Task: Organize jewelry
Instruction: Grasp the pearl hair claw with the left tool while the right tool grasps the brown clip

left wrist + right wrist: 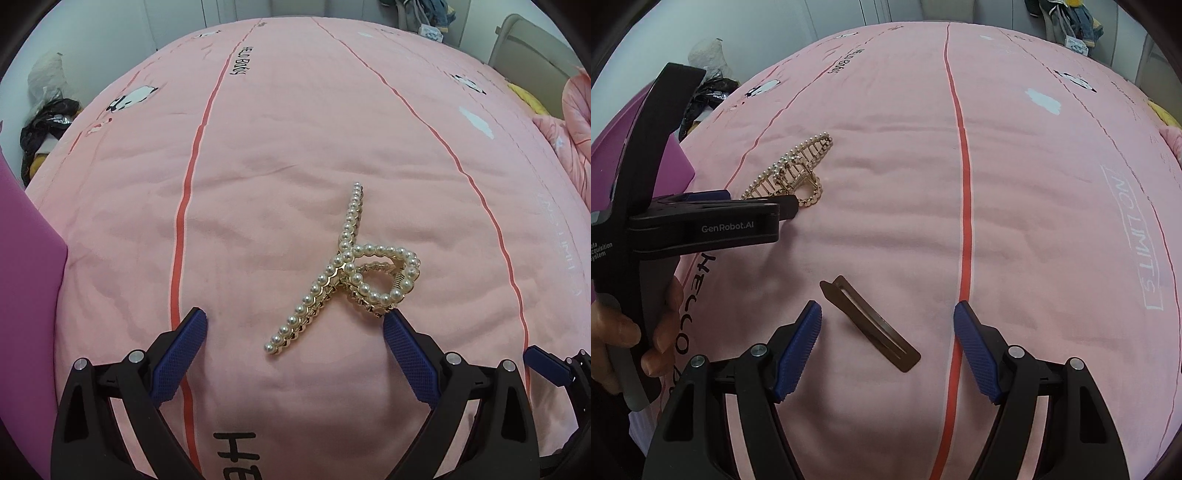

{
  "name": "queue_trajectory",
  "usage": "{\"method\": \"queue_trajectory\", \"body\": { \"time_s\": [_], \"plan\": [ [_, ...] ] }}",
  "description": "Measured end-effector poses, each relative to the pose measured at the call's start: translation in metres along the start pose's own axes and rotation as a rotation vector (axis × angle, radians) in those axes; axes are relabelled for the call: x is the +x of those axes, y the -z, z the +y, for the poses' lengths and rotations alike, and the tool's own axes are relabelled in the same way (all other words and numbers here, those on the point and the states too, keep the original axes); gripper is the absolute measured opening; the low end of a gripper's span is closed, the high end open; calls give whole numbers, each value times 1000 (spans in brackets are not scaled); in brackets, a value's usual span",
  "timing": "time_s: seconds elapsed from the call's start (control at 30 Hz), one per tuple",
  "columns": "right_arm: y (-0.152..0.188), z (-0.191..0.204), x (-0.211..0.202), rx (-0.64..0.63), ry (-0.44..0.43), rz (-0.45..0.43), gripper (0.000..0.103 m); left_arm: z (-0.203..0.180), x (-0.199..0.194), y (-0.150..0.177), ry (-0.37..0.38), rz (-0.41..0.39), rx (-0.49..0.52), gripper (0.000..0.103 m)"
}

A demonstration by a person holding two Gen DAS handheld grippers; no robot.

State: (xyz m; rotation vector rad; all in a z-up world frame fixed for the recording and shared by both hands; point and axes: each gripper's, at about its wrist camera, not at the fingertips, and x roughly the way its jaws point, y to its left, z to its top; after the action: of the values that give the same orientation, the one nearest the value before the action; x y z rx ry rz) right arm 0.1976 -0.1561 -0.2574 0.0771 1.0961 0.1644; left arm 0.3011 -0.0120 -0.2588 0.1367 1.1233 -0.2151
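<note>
Left wrist view: left gripper point(295, 319) open over pearl clip point(343, 273); right gripper point(888, 314) open, straddling brown clip point(870, 323) on bedspread point(1034, 221).

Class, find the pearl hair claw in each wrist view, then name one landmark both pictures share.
Left wrist view: pearl hair claw lies centre, just ahead of the open left gripper.
Right wrist view: it lies upper left, beyond the left gripper's tip.
Shared landmark: the pink bedsheet.

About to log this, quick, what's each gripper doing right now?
Left gripper: open, empty, over the pearl hair claw.
Right gripper: open, empty, over the brown hair clip.
</note>
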Motion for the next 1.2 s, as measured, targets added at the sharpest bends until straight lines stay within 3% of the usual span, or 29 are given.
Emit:
{"method": "queue_trajectory", "body": {
  "time_s": [0.43,0.93,1.03,1.13,1.2],
  "plan": [
    [1,-1,9,-6,-6,-15,71,-10,6,-10,30,-38,13,96],
    [5,11,14,-69,57,-35,69,-21,19,-17,-1,-59,43,96],
    [5,11,13,-68,54,-37,59,-21,15,-14,5,-73,38,82],
    [5,13,11,-71,48,-38,44,-21,10,-11,12,-86,33,58],
    [5,14,9,-70,40,-37,26,-19,6,-10,18,-89,23,48]
  ]
}}
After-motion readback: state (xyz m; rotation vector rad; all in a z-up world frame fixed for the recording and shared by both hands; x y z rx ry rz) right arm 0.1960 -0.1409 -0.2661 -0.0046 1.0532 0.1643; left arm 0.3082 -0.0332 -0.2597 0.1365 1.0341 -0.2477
